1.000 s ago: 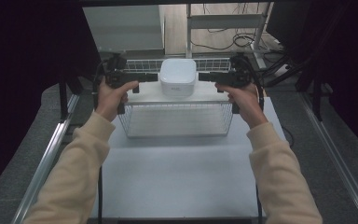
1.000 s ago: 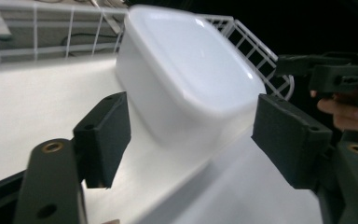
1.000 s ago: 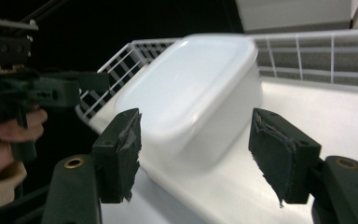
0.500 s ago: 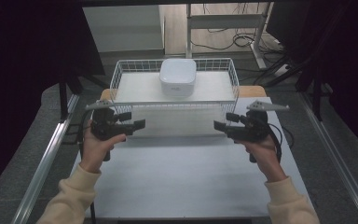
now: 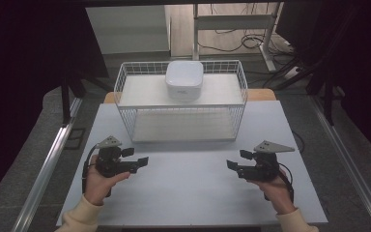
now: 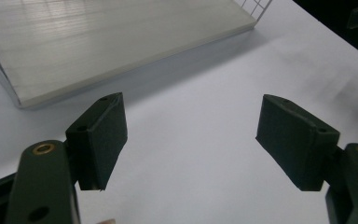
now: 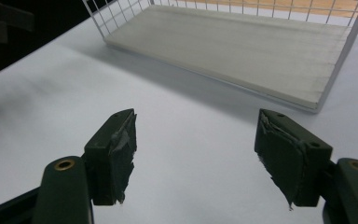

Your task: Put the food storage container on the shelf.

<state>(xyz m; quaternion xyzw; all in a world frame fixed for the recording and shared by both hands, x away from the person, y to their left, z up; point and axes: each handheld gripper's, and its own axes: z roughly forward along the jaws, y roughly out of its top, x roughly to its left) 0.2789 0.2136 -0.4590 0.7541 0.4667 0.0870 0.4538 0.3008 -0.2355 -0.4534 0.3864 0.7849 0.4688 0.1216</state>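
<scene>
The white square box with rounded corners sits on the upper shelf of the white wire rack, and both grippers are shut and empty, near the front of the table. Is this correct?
One point is wrong: the grippers are open, not shut. Each gripper view shows its two black jaws wide apart with nothing between them. The rest holds: in the high view the white square box sits on the upper shelf of the white wire rack, and the left gripper and right gripper are near the table's front.

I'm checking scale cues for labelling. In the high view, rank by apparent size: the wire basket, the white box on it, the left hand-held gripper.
1. Wire basket, clearly largest.
2. White box and left hand-held gripper: similar, and the gripper's nearer, so unranked.
</scene>
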